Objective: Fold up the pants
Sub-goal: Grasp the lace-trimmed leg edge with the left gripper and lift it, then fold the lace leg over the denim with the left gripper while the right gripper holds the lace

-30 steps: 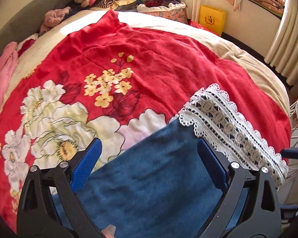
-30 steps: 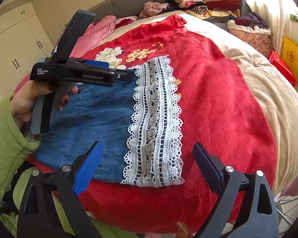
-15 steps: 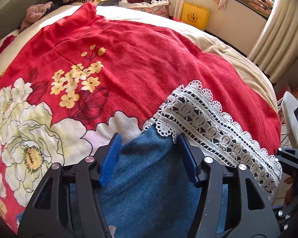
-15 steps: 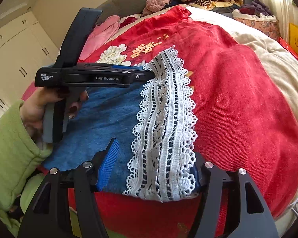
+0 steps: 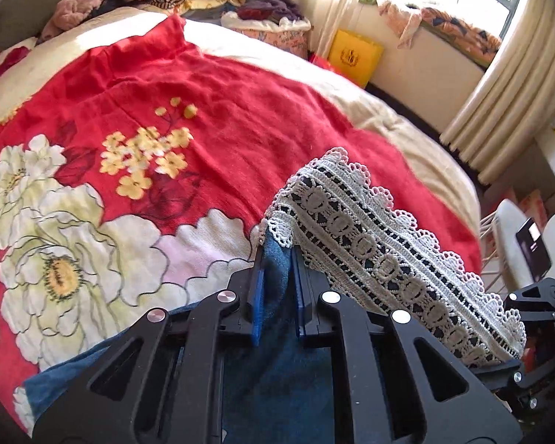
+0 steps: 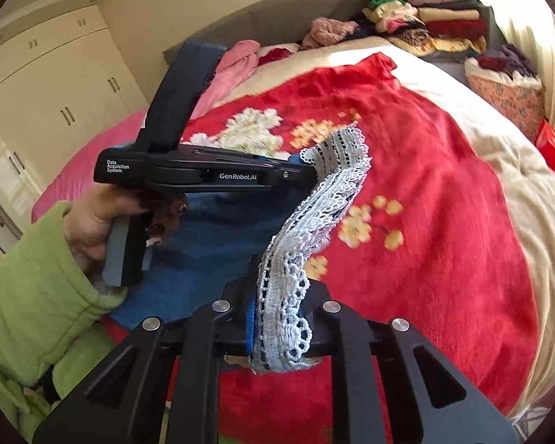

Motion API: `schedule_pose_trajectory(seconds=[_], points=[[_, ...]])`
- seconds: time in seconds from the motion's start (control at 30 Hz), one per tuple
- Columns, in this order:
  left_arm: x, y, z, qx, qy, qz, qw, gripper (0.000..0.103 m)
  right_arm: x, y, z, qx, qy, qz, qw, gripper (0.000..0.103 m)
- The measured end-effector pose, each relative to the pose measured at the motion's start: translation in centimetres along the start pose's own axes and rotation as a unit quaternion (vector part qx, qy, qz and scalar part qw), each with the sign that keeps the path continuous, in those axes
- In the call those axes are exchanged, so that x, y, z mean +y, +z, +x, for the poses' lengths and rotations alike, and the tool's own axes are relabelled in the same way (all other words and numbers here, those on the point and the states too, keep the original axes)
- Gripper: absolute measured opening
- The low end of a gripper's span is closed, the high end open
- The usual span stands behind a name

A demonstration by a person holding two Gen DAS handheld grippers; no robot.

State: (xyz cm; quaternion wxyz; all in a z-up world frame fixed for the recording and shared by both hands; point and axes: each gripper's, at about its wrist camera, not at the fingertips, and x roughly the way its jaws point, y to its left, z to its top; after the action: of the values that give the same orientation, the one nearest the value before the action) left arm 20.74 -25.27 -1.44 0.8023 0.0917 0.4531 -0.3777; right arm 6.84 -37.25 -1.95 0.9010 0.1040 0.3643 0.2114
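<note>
You have both tongs clenched on the pants (image 5: 277,381) — the left gripper (image 5: 277,259) bites the denim right behind the lace hem (image 5: 381,255), while the right gripper (image 6: 279,296) pinches the lace end at 6 o'clock of its view. Two grips on one hem let you carry that edge over evenly, I'd judge. The pants — blue denim trimmed with white crochet lace — lie on the red floral blanket (image 5: 211,85), hem lifted and curling toward 12 o'clock.
</note>
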Motion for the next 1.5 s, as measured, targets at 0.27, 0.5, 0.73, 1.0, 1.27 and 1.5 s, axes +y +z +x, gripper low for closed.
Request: schedule_pose_trajectory(seconds=[0.27, 0.5, 0.73, 1.0, 1.27, 1.5], points=[[3.3, -1.4, -6.7, -0.062, -0.001, -0.037, 0.9973, 0.006, 6.8, 2.8, -0.2, -0.016, 0.051, -0.066, 0.996, 0.015], [8.3, -6.3, -9.6, -0.084, 0.009, -0.097, 0.9917, 0.007, 12.6, 3.1, 3.8, 0.027, 0.091, -0.118, 0.989, 0.015], [15.2, -12.3, -13.4, -0.116, 0.052, -0.205, 0.9705, 0.008, 18.7, 0.7, 8.9, 0.091, 0.113, -0.176, 0.974, 0.015], [19.8, -18.4, -18.3, -0.174, 0.045, -0.304, 0.9357, 0.01, 23.9, -3.8, 13.6, 0.142, 0.095, -0.242, 0.955, 0.015], [18.2, -18.2, -16.2, -0.158, -0.009, -0.302, 0.9401, 0.032, 24.6, -3.2, 11.1, 0.125, 0.162, -0.239, 0.949, 0.043], [18.5, -17.4, -12.9, -0.11, 0.02, -0.331, 0.9371, 0.054, 19.5, 1.6, 9.1, 0.05, 0.036, -0.215, 0.975, 0.052]])
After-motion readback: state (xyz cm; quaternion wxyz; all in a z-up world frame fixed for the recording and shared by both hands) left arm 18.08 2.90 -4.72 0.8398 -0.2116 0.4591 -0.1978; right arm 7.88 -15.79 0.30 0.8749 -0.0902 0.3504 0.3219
